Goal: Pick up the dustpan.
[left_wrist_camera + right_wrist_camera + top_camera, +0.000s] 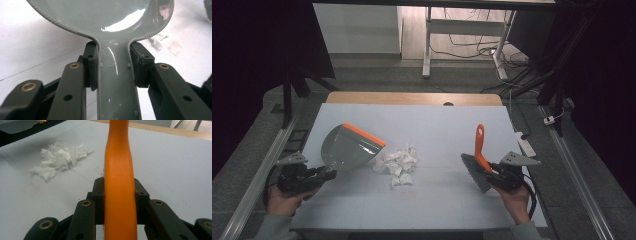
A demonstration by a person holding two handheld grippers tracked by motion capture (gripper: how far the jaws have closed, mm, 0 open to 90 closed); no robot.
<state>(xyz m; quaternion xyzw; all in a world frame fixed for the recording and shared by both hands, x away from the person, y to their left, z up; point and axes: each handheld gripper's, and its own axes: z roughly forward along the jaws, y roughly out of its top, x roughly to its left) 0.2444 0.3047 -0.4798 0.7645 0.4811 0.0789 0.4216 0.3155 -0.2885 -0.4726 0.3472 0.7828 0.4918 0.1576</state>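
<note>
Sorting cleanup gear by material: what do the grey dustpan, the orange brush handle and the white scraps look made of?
Grey dustpan: glossy moulded plastic, judging by sharp reflections. Orange brush handle: smooth, semi-matte plastic, probably. White scraps: crumpled, torn-edged tissue paper, apparently.

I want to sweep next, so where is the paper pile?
In the high view, the crumpled paper pile lies mid-table, just right of the dustpan and left of the brush.

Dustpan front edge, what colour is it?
Orange, on the grey dustpan; the high view shows it best.
</note>
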